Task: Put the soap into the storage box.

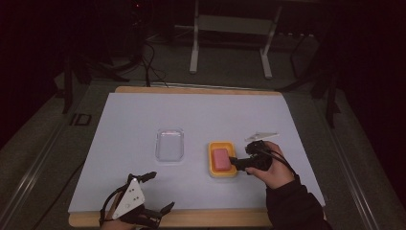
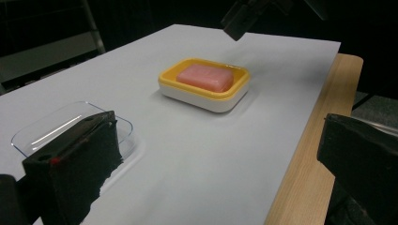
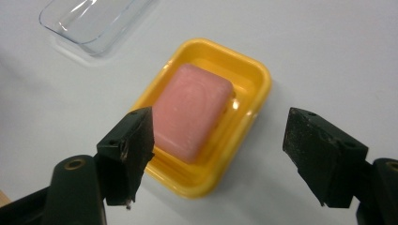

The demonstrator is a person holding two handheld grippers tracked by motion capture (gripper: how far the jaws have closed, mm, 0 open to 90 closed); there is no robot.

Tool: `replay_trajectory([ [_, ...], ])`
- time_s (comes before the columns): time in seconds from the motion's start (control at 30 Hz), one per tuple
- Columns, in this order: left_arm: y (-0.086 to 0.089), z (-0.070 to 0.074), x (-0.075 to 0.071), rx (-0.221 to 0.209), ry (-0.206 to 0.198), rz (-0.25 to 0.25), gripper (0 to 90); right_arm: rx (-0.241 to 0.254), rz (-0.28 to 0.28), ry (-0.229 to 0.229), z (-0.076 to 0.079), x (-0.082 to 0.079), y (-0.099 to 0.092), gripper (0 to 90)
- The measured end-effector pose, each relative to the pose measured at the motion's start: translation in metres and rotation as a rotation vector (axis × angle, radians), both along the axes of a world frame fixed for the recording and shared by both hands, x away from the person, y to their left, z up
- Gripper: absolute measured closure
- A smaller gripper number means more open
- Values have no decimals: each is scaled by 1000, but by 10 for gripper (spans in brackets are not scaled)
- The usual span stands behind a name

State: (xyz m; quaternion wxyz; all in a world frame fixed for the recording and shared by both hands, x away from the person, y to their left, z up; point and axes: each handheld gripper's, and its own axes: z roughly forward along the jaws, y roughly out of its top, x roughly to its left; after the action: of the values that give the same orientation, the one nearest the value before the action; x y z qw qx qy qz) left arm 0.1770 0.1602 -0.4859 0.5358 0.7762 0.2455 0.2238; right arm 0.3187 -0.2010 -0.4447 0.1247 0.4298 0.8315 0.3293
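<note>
The right gripper is held wide open over the soap, so the yellow dish could be knocked, while the left gripper seems open too.

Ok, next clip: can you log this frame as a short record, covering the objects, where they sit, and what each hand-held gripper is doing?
surface: white sheet on a wooden table
soap: pink bar lying in the yellow dish
lid: clear lid, apart from the dish, beside it
right hand-held gripper: open, jaws spread near the dish, holding nothing
left hand-held gripper: open, near the table's front edge, holding nothing
</note>
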Motion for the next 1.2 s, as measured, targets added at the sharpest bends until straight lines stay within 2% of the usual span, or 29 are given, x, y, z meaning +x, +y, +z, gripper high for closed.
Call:
replay_trajectory([
  [0.27,0,0,0,-2,-3,-2,3,-3,-5,-60,-3,-12,-21,211],
  [0.33,0,0,0,-2,-3,-2,3,9,-21,-75,-5,-16,-28,211],
  [0.47,0,0,-1,-2,-2,-2,3,0,-45,-103,-12,-25,-40,215],
  [0.7,-1,0,-1,-1,-4,-2,3,31,-114,-139,-21,-38,-61,218],
  [0.9,0,0,-1,-1,-5,-3,3,44,-155,-169,-25,-49,-73,218],
  [1.2,0,1,-1,-1,-8,-5,3,70,-209,-195,-33,-55,-87,217],
])
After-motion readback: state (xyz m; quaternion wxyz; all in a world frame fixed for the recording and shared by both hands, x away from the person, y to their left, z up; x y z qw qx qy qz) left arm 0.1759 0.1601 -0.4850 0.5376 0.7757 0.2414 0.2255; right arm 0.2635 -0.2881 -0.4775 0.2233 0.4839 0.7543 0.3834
